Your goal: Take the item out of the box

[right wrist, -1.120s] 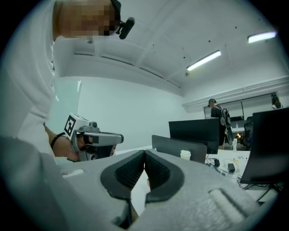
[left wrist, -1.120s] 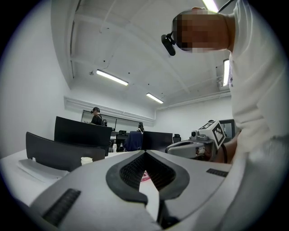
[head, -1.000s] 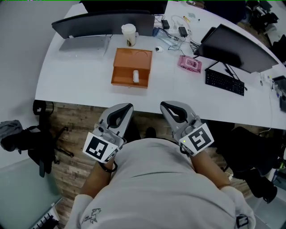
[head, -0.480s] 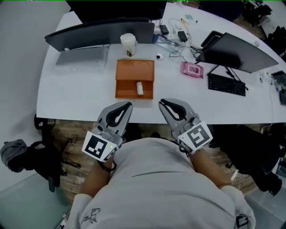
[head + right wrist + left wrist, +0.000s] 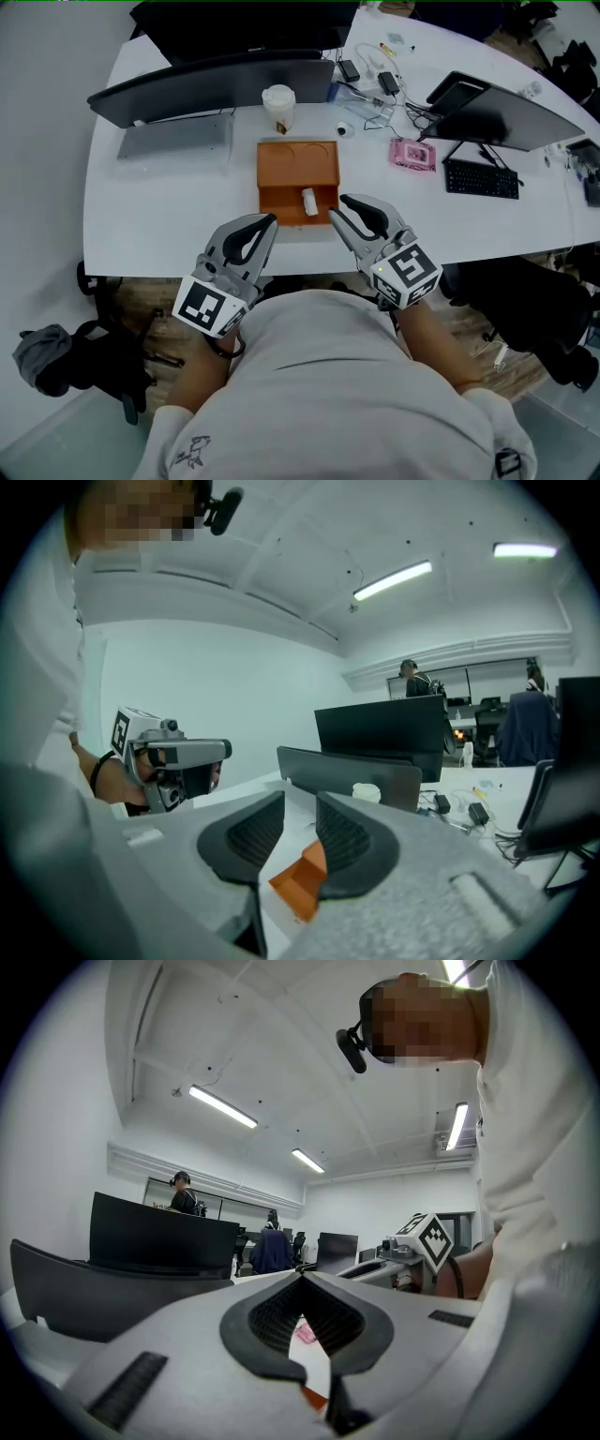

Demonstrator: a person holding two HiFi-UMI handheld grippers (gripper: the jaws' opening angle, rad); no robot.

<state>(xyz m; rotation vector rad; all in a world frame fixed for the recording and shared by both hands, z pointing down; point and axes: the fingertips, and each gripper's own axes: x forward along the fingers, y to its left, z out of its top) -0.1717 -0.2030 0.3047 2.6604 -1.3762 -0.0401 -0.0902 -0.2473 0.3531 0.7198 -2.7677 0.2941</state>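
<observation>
An open orange box (image 5: 298,178) lies on the white table (image 5: 150,234), its lid folded back toward the far side. A small white cylindrical item (image 5: 308,199) lies in its near half. My right gripper (image 5: 340,206) reaches over the table's front edge, its tips just right of the box's near corner. Its jaws are opening with nothing between them. The box (image 5: 302,881) shows through that gap of the right gripper (image 5: 300,799). My left gripper (image 5: 267,222) hangs at the table edge, left of the box, with the left gripper's tips (image 5: 302,1279) shut and empty.
A paper cup (image 5: 278,105) stands just behind the box. A dark monitor (image 5: 211,82) and grey laptop (image 5: 174,141) sit at the back left. Cables (image 5: 375,89), a pink packet (image 5: 412,153), a keyboard (image 5: 482,178) and a second monitor (image 5: 506,108) fill the right.
The table has drawn nearer in the head view. My right gripper has moved forward over the table edge toward the box and its jaws have parted. The left gripper stays by my body.
</observation>
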